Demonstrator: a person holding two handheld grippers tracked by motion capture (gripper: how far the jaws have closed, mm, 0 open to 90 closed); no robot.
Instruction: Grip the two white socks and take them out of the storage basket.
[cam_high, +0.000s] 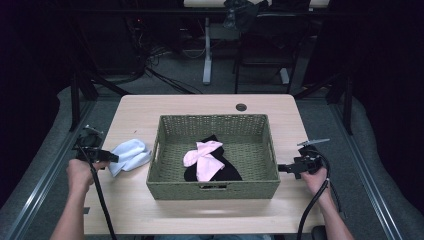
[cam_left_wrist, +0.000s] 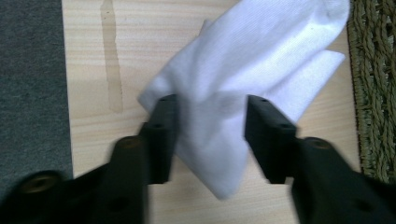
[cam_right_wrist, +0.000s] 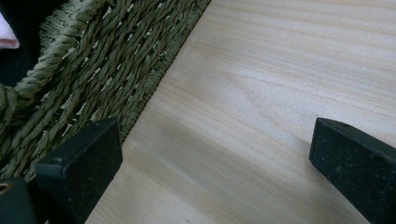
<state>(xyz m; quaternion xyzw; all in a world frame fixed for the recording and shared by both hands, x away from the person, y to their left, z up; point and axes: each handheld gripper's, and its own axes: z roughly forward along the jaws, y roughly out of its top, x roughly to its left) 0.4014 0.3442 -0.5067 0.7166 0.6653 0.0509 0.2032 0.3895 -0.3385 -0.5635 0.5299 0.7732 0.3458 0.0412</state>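
Observation:
A white sock (cam_left_wrist: 261, 51) lies crumpled on the wooden table (cam_high: 140, 110), just left of a woven green basket (cam_high: 215, 119). My left gripper (cam_left_wrist: 210, 121) stands open over the sock's near end, one jaw on each side of the fabric and neither pressing it. From the high view the left gripper (cam_high: 111, 159) sits at the sock's (cam_high: 131, 154) left edge. In the basket lie a pink sock (cam_high: 204, 157) and a black sock (cam_high: 227, 170). My right gripper (cam_right_wrist: 219, 149) is open wide with nothing in it, low over bare table beside the basket's right wall (cam_right_wrist: 107, 60).
The basket takes up the middle of the table. A small round hole (cam_high: 241, 107) sits near the table's far edge. Beyond the table are dark floor, cables and a table leg (cam_high: 207, 50). Grey floor (cam_left_wrist: 32, 93) borders the table's left edge.

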